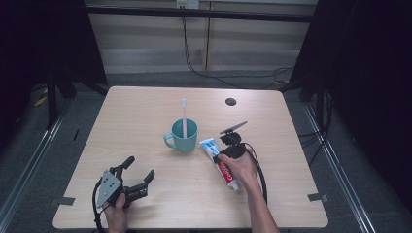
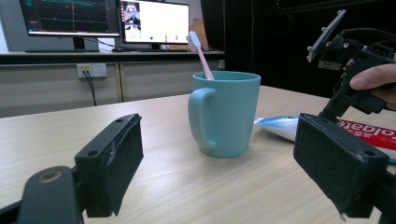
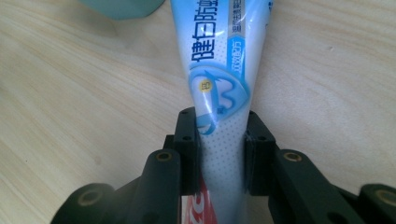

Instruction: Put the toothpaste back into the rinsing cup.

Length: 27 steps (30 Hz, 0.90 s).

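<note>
A teal mug point(image 1: 183, 137) stands mid-table with a pink toothbrush point(image 1: 184, 115) upright in it. Just right of it lies a blue, white and red toothpaste tube point(image 1: 226, 173). My right gripper point(image 1: 222, 155) is shut on that tube; in the right gripper view both jaws press the tube point(image 3: 219, 70) from either side, with the right gripper point(image 3: 219, 128) low over the table and the mug's base point(image 3: 121, 7) at the top edge. My left gripper point(image 1: 140, 167) rests open near the front left. In the left gripper view its open jaws frame the mug point(image 2: 226, 114), toothbrush point(image 2: 201, 51) and tube point(image 2: 279, 125).
The wooden table point(image 1: 145, 111) has a dark round hole point(image 1: 231, 101) at the back right and tape strips at the front corners point(image 1: 65, 200) point(image 1: 318, 196). Monitors point(image 2: 70, 18) stand on a far counter. The right hand's cable point(image 1: 262, 177) loops over the table.
</note>
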{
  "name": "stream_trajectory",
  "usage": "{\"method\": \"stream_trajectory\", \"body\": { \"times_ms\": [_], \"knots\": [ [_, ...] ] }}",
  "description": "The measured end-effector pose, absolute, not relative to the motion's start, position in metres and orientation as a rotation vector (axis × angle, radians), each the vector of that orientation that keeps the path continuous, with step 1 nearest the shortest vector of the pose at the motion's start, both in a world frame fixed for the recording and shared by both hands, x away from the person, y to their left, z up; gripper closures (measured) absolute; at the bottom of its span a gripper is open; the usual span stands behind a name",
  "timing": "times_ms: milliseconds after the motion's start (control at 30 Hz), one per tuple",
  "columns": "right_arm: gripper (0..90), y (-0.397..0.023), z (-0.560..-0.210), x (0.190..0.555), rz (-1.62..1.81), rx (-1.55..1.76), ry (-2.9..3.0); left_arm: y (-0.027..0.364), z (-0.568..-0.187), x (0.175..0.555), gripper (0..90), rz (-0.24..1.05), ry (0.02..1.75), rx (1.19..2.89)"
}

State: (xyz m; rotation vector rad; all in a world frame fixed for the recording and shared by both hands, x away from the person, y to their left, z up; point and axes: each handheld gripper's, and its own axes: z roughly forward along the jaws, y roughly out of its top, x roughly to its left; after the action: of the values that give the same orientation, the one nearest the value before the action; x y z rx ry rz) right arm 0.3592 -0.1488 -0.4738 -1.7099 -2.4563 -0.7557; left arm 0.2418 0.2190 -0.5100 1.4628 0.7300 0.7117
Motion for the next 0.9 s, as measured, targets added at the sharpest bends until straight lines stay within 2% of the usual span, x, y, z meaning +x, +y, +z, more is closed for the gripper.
{"method": "stream_trajectory", "body": {
  "times_ms": [900],
  "knots": [
    [73.1,-0.166,-0.459,0.351,-0.948,-1.740,-2.395,0.219,-0.510,0.242,15.8,0.714,0.727,1.469]
  ]
}}
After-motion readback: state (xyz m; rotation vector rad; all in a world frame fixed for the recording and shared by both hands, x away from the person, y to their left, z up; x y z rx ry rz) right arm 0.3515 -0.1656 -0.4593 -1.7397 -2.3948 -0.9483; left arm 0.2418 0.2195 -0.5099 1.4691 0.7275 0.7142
